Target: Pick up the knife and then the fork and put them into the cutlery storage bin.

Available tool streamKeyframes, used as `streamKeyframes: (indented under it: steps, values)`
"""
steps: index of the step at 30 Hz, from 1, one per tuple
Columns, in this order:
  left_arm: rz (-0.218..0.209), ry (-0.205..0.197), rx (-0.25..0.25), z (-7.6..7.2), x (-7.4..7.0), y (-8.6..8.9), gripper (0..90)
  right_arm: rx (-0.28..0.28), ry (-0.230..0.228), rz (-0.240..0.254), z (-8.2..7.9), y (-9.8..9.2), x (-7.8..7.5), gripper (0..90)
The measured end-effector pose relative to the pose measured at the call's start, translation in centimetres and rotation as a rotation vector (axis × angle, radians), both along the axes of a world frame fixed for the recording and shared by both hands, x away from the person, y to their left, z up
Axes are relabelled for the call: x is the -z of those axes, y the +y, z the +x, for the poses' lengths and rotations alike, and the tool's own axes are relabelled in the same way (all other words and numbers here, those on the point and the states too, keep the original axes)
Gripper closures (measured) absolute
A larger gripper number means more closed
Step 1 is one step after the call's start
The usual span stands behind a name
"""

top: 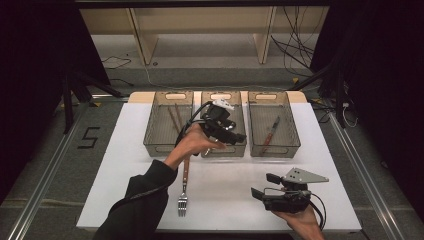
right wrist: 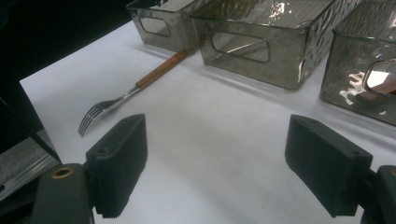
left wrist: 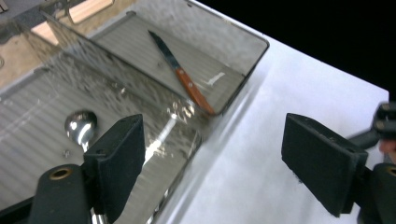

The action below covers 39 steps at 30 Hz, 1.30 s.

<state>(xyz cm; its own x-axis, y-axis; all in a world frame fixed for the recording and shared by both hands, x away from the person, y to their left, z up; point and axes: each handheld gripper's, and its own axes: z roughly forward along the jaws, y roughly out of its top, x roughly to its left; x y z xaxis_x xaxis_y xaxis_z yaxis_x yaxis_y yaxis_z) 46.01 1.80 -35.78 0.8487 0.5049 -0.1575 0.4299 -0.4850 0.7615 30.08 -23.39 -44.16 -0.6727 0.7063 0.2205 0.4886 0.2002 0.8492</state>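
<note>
My left gripper (top: 236,137) hangs open over the front of the middle clear bin (top: 241,114), with nothing between its jaws. In the left gripper view its pads (left wrist: 122,154) frame that bin's front corner, and a metal spoon (left wrist: 80,125) lies inside. A wooden-handled knife (top: 270,132) lies in the right bin (top: 293,131); the knife (left wrist: 184,77) also appears beyond the divider wall. A wooden-handled fork (top: 184,190) lies on the white table, tines toward the person. My right gripper (top: 264,185) rests open near the table's front right, facing the fork (right wrist: 135,88).
The left bin (top: 150,132) holds brown sticks (top: 175,117). All three bins stand in a row at the back of the white table (top: 225,200). Dark floor and rails surround the table; shelving and cables stand behind it.
</note>
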Motion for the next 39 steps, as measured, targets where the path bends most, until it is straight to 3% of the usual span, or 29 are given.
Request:
streamKeyframes:
  steps: [12,17,23,26,31,35,39]
  values:
    - [0.033,-0.005,-0.002,-1.5,2.6,3.4,25.5,0.000,0.000,-0.002,0.0,0.1,0.0,22.0]
    - [0.065,-0.006,0.016,-2.3,3.8,4.7,37.6,0.001,-0.001,-0.002,0.0,0.1,0.0,22.0]
    - [0.120,-0.010,-0.010,-2.9,5.3,5.9,58.8,-0.001,0.003,-0.005,0.0,0.2,0.1,22.0]
    - [0.177,-0.019,-0.010,-2.9,6.0,6.4,69.4,0.000,0.003,-0.005,0.0,0.3,0.1,22.0]
    - [0.227,-0.013,-0.020,-3.1,7.5,6.9,83.9,0.000,-0.002,-0.005,0.0,0.2,0.0,22.0]
    - [0.259,-0.003,-0.028,-3.1,8.4,7.3,88.5,0.000,-0.003,-0.005,-0.1,0.2,0.0,22.0]
    - [0.260,0.014,-0.058,-2.8,9.2,7.8,88.6,-0.001,-0.004,-0.004,-0.1,0.2,0.0,22.0]
